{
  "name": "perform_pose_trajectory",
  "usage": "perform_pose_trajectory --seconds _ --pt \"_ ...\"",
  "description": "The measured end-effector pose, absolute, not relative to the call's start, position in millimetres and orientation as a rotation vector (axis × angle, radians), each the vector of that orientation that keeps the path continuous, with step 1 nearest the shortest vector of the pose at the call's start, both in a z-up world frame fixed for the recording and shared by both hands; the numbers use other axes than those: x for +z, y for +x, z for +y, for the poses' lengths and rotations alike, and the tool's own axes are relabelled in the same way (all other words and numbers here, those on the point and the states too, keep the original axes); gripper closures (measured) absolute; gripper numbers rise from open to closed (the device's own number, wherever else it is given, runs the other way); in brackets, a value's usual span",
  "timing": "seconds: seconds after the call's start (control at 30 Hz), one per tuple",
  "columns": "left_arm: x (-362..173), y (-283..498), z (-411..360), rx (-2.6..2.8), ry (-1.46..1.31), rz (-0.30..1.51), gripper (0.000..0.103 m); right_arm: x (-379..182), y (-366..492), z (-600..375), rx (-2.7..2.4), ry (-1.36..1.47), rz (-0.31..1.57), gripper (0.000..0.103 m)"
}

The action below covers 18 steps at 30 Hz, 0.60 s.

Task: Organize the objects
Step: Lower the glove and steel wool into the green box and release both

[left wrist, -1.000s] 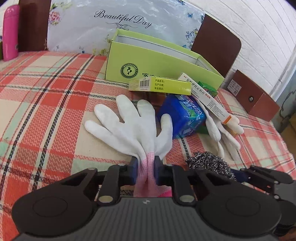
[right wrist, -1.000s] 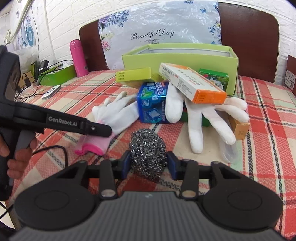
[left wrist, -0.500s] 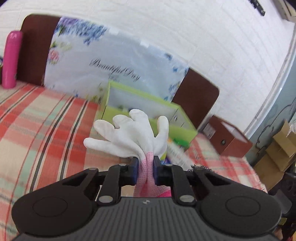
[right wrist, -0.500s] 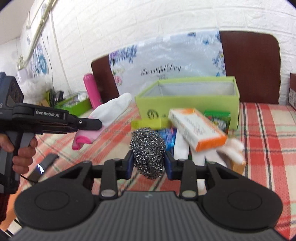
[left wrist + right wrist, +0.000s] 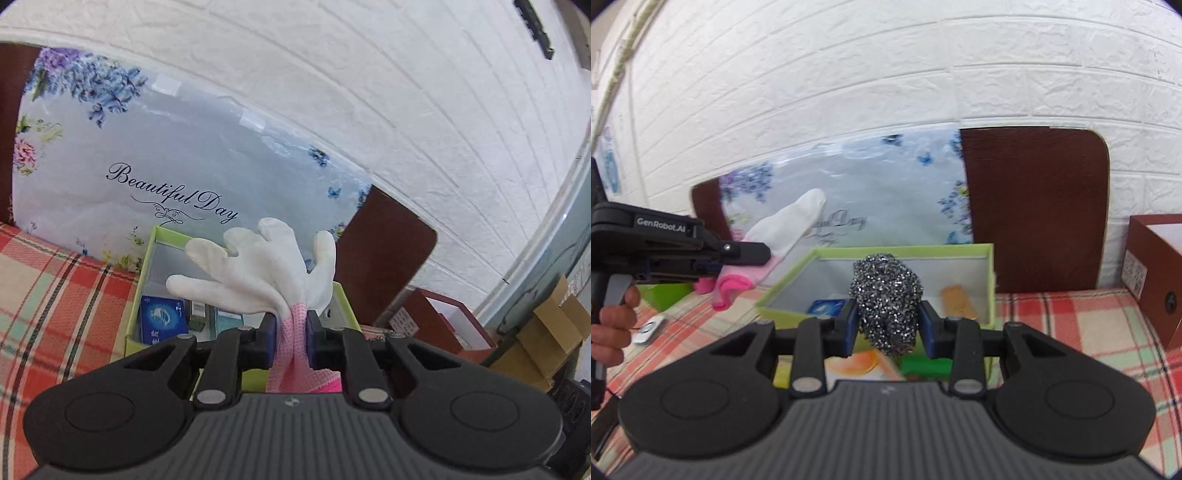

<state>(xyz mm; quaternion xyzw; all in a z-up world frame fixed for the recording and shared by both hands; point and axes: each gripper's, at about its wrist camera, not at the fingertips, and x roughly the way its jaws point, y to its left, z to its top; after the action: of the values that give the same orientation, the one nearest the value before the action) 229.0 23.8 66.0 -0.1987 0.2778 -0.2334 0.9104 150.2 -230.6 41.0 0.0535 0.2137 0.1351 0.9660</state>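
My left gripper (image 5: 291, 328) is shut on the pink cuff of a white glove (image 5: 266, 273) and holds it in the air in front of the open green box (image 5: 147, 258). The same glove (image 5: 790, 225) and left gripper (image 5: 753, 254) show at the left of the right wrist view. My right gripper (image 5: 886, 325) is shut on a steel wool scourer (image 5: 886, 299), held up in front of the green box (image 5: 897, 253). A blue packet (image 5: 164, 319) and other small packs lie inside the box.
A floral "Beautiful Day" bag (image 5: 166, 166) leans on the brown headboard (image 5: 1034, 206) behind the box. A brown box (image 5: 1152, 273) stands at the right on the plaid cloth (image 5: 1071, 317). An orange-and-white carton (image 5: 864, 365) lies below my right gripper. A small white device (image 5: 650, 328) lies at the left.
Both grippers have risen higher and moved toward the green box, carrying the glove and the scourer. The box's inside now shows in both views.
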Motion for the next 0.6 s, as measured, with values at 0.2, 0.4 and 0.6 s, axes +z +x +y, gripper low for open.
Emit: perform_pose_trajectory --seconds 0.2,0.4,0.6 --pt "47.1 279.5 11.9 -0.415 -0.403 0.630 0.088 26.0 216.5 -231.6 0.204 0.116 0.478 0.070" --pt "25.0 309.7 6.1 -0.368 -0.357 0.661 0.075 -2.2 264.1 -224.1 0.158 0.110 0.520 0.064" --pt "14.0 296.4 9.0 -0.366 -0.288 0.646 0.042 -18.6 262.8 -211.8 0.175 -0.031 0.489 0.017"
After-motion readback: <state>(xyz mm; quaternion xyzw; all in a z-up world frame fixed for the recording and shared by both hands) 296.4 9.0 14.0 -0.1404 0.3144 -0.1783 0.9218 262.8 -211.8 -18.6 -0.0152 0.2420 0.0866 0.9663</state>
